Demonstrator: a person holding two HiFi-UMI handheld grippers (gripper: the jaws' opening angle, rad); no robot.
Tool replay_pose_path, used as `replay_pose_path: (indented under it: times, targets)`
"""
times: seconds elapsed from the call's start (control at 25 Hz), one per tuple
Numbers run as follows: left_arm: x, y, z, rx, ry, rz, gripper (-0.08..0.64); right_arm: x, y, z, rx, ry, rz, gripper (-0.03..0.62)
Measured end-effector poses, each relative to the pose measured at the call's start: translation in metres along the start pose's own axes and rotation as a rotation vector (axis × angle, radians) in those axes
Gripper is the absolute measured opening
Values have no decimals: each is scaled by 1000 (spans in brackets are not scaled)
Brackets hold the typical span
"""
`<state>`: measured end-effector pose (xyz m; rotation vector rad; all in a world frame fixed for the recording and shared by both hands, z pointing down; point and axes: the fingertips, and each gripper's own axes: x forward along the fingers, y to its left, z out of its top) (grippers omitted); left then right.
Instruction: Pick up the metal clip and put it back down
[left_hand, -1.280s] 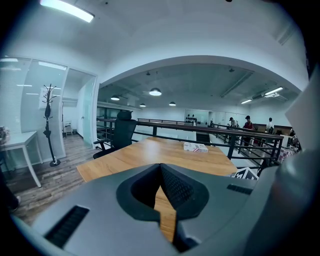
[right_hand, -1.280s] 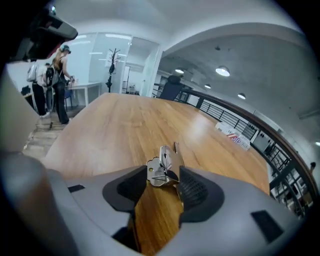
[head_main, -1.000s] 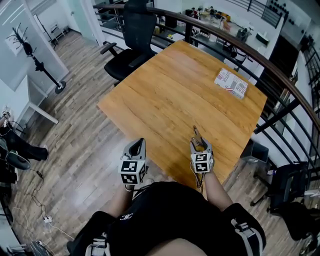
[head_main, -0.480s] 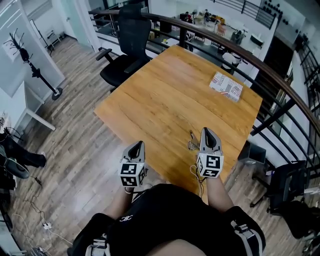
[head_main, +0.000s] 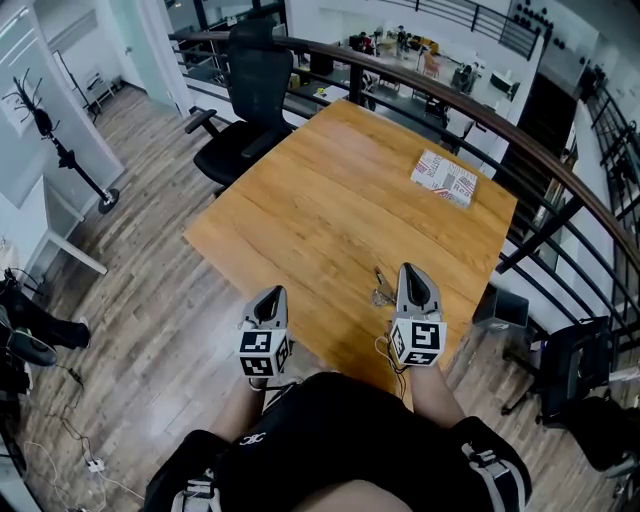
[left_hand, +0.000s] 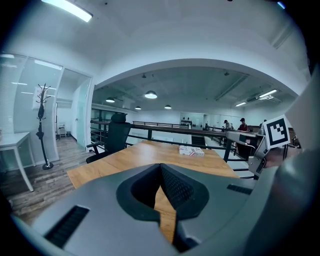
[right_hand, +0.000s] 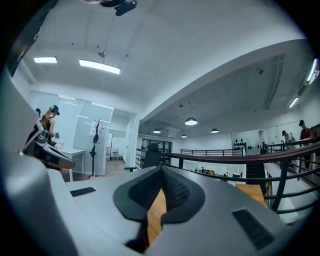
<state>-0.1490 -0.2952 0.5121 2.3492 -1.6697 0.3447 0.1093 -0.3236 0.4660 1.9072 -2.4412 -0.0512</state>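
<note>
The metal clip (head_main: 380, 291) lies on the wooden table (head_main: 330, 200) near its front edge. My right gripper (head_main: 410, 268) hovers just right of the clip, not touching it. It is shut with nothing between its jaws, and the right gripper view shows the pads (right_hand: 172, 187) meeting over bare wood. My left gripper (head_main: 275, 291) hangs off the table's front left edge, above the floor, shut and empty, with its tips (left_hand: 161, 167) together. The clip shows in neither gripper view.
A red-and-white printed box (head_main: 444, 178) lies at the table's far right. A black office chair (head_main: 250, 75) stands at the far left corner. A dark railing (head_main: 560, 170) runs behind and along the right side. A coat stand (head_main: 40, 120) stands on the floor at left.
The clip was at the right gripper's tips a second ago and now lies free on the table. The right gripper has shifted to its right and shut empty. The left gripper has barely moved.
</note>
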Motion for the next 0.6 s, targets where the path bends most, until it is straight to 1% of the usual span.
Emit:
replay_pose_path:
  times: [0.6]
  targets:
    - [-9, -2, 0, 8, -2, -16, 14, -13, -2, 4, 46, -10, -32, 14]
